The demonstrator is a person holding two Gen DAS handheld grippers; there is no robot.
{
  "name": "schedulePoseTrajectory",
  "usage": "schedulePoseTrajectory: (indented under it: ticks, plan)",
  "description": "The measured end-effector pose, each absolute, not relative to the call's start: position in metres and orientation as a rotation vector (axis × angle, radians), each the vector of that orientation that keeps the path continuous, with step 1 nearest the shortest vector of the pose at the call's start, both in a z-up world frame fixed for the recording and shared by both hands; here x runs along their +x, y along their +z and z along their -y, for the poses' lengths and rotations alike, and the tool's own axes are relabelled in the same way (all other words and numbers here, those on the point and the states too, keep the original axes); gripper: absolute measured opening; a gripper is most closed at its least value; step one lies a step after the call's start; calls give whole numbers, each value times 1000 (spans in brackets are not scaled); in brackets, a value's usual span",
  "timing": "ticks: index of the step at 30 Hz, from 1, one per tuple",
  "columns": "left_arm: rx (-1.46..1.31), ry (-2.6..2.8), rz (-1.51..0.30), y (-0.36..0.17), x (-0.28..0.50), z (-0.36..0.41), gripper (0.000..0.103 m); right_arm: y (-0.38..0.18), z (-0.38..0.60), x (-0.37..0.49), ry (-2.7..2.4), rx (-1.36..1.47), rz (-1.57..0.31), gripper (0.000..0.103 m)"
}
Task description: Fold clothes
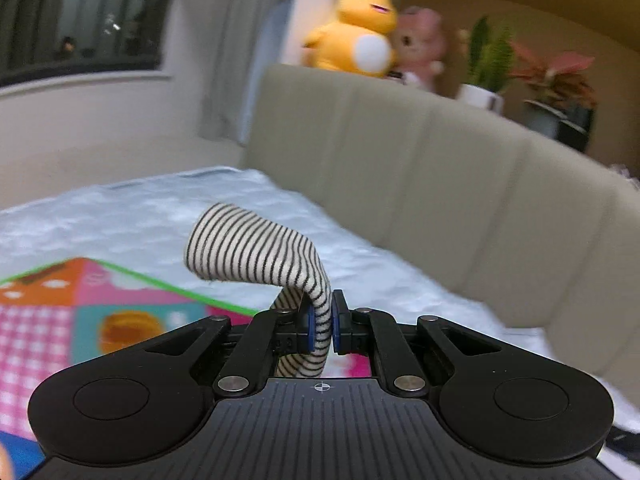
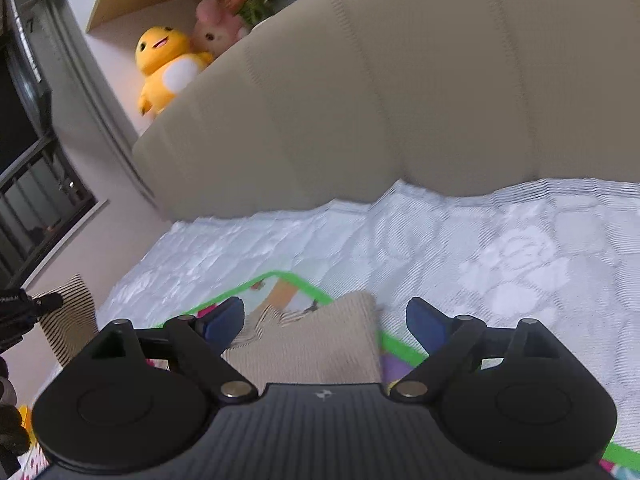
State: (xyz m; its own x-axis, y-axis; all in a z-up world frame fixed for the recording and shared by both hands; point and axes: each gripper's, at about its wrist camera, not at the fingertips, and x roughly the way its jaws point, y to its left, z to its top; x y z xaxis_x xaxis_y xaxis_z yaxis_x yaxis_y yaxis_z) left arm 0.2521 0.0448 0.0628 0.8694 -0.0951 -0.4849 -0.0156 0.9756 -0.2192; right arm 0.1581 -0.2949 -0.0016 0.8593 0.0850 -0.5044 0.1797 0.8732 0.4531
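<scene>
Beyond both grippers the white quilted mattress (image 2: 500, 264) runs to a beige padded headboard (image 2: 400, 100), which closes off the far side. A ledge behind the headboard carries a yellow plush toy (image 1: 360, 28), a pink plush toy (image 1: 420, 48) and potted plants (image 1: 492, 64). Left of the left gripper (image 1: 322, 326) the mattress ends at a pale wall below a barred window (image 1: 80, 28); a curtain (image 1: 224, 48) hangs at the headboard's left end. A colourful play mat (image 1: 80, 312) with a green border lies on the mattress under and ahead of both grippers. Its far edge stops short of the headboard, leaving a strip of bare mattress between.

Left gripper: jaws closed tight on the striped garment (image 1: 256, 248). The blue pads (image 1: 310, 326) pinch a narrow fold of the cloth; one end arches up and forward to the left above the jaws, clear of the mattress, and the rest drops below between the fingers.

Right gripper (image 2: 326, 322): jaws stand wide apart, holding nothing. Its blue pads (image 2: 224, 318) are clear of any cloth. A beige folded garment (image 2: 320, 344) lies flat on the play mat directly ahead of and below the gap between the fingers, near the mat's far corner. At the far left of this view the left gripper's black body shows with striped cloth hanging beside it.
</scene>
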Motion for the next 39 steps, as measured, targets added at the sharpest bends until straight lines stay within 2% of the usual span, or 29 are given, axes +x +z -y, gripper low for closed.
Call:
schedulePoseTrajectory:
  ticks: [17,19,23,25,27,29,31,33,36,39]
  plan:
    - [-118,-330,-662,28,248,86,12,-14,358,154,-132,756,-515,94]
    - [-104,-346,-671,24,243,91,16,-16,359,154,-134,763,-520,94]
    - [-106,-354,-696,17,237,88,35,-19,358,156,-139,759,-531,94]
    - [-101,-343,-705,12,233,80,39,-22,356,157,-141,747,-538,94]
    - [-93,-320,-722,6,227,66,49,-27,352,159,-137,743,-538,94]
    - [-93,-287,-748,0,222,47,55,-32,344,162,-127,719,-546,94]
    - [-97,-251,-774,-7,217,25,60,-37,336,166,-116,695,-554,91]
    - [-101,-215,-794,-15,213,2,76,-42,322,173,-101,635,-586,73]
    - [-114,-178,-818,-29,208,-29,83,-47,297,183,-74,502,-631,50]
    - [-144,-187,-850,-45,212,-50,84,-45,272,189,-49,381,-642,50]
